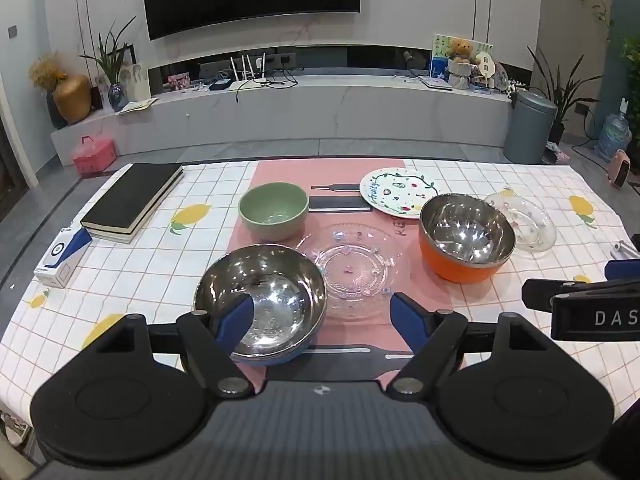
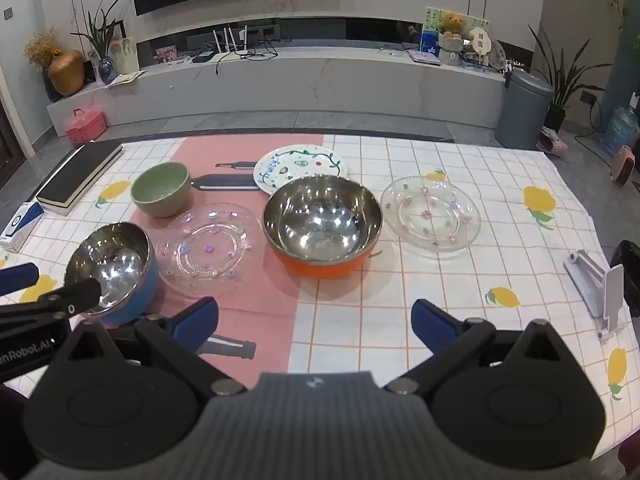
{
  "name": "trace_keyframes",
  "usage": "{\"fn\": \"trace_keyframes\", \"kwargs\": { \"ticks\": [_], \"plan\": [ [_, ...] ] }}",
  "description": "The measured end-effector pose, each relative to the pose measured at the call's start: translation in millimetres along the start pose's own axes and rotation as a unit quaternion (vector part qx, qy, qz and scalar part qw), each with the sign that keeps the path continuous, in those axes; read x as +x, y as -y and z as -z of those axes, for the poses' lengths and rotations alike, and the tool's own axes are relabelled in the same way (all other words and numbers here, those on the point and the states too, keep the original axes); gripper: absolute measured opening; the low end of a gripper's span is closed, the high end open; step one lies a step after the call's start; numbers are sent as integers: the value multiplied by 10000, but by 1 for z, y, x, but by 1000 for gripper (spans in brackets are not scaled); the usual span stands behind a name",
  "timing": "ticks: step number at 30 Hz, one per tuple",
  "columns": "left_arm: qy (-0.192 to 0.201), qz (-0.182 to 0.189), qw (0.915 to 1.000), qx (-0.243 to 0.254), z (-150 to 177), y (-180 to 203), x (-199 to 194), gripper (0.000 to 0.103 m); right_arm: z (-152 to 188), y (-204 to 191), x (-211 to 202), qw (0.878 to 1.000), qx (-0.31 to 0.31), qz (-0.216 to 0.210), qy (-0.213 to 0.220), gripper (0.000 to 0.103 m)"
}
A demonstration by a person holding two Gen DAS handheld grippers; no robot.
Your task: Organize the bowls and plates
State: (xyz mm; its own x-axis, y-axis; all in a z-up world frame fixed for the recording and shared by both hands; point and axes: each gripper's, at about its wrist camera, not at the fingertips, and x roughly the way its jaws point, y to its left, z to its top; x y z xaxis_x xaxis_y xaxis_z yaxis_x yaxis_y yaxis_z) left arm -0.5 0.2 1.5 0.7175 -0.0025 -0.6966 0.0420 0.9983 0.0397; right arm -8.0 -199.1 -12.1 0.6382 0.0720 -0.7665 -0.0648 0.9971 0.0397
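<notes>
On the checked tablecloth stand a blue-sided steel bowl, an orange-sided steel bowl and a green bowl. A clear glass plate lies between the steel bowls. A white painted plate sits further back, and a second glass plate lies to the right. My left gripper is open above the blue bowl's near rim. My right gripper is open over bare cloth in front of the orange bowl.
A black book and a small white-and-blue box lie at the table's left. A white phone stand sits at the right edge. A pink runner crosses the cloth.
</notes>
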Motion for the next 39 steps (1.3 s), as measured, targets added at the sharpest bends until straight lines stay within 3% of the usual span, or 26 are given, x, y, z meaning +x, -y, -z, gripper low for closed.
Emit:
{"fn": "trace_keyframes", "kwargs": {
  "ticks": [11,39],
  "plan": [
    [108,-10,9998,-143,-4,9,-1,91,-4,5,-15,9994,1,31,337,100],
    [132,-81,9996,-247,1,4,-12,91,-2,-2,-25,9993,-51,-6,357,100]
  ]
}}
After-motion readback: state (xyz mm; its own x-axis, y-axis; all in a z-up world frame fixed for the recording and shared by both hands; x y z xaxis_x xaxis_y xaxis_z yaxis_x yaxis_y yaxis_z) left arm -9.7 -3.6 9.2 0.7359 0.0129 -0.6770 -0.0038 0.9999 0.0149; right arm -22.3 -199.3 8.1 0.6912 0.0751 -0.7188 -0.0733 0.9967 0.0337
